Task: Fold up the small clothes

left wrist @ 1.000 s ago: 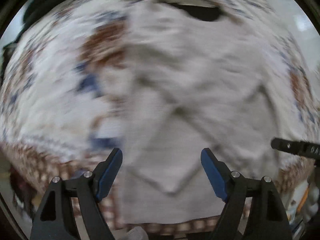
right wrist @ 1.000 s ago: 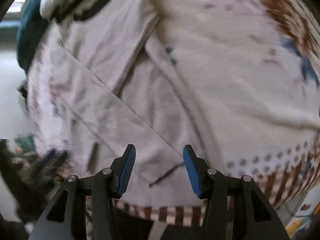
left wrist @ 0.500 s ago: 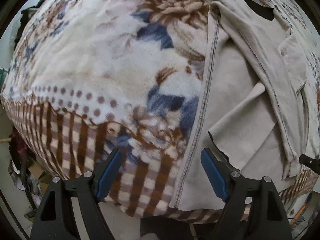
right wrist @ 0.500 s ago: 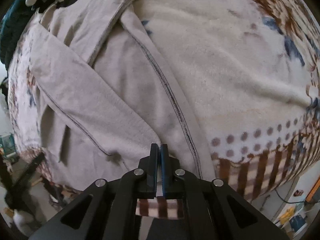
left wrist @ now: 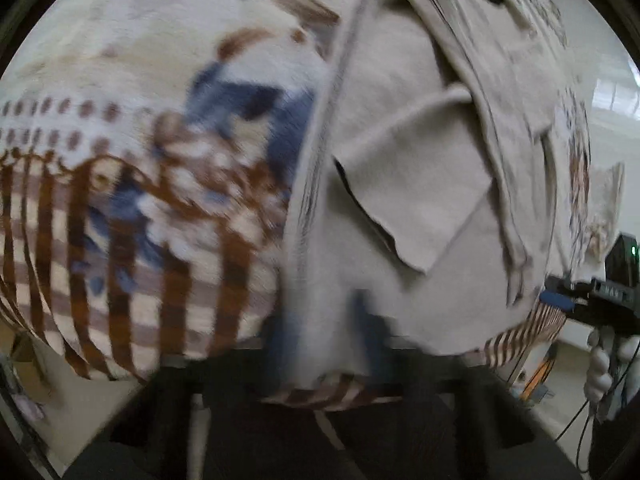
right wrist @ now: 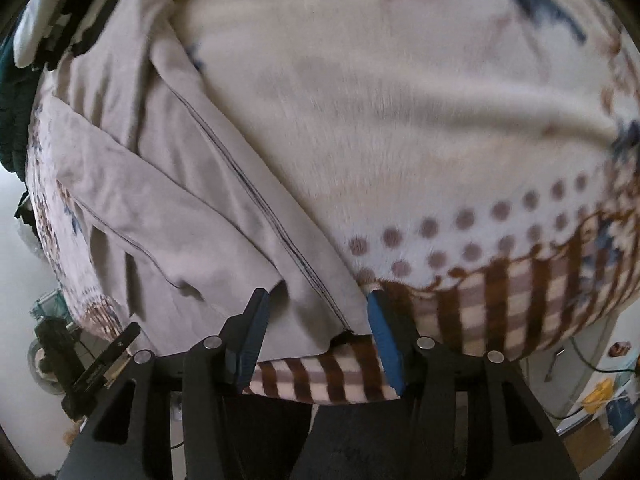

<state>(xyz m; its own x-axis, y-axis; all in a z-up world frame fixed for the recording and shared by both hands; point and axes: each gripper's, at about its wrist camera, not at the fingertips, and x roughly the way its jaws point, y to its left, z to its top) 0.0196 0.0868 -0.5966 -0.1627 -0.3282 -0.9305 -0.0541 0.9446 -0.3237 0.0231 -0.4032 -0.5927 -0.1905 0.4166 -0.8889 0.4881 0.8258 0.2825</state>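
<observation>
Beige cloth, soft and matte like thin fleece, is the garment (right wrist: 168, 208) of the task. It lies spread on a plush blanket (right wrist: 400, 100) with blue and brown flowers, rows of brown dots and a brown striped border. A dark stitched seam runs along the garment's long edge, and a loose flap (left wrist: 412, 184) with a pointed corner lies folded over its middle part.

In the right wrist view, the right gripper (right wrist: 318, 328) stands wide open. Its blue pads (right wrist: 384, 336) are one on each side of the garment's lower hem, close to the seam corner, and they hold nothing. The hem hangs a little over the blanket's striped edge, directly ahead of the fingers. To the left of this gripper the cloth makes flat overlapping layers, and far up to the left there is a dark and white pile (right wrist: 44, 32) which I cannot identify.

The left wrist view is strongly blurred. The left gripper (left wrist: 326, 344) shows only as dark smeared shapes with some blue, one at each side of the garment's seam edge. If it is closed on the cloth or not, I cannot tell. At the right border of this view the other gripper appears, partly cut off.
</observation>
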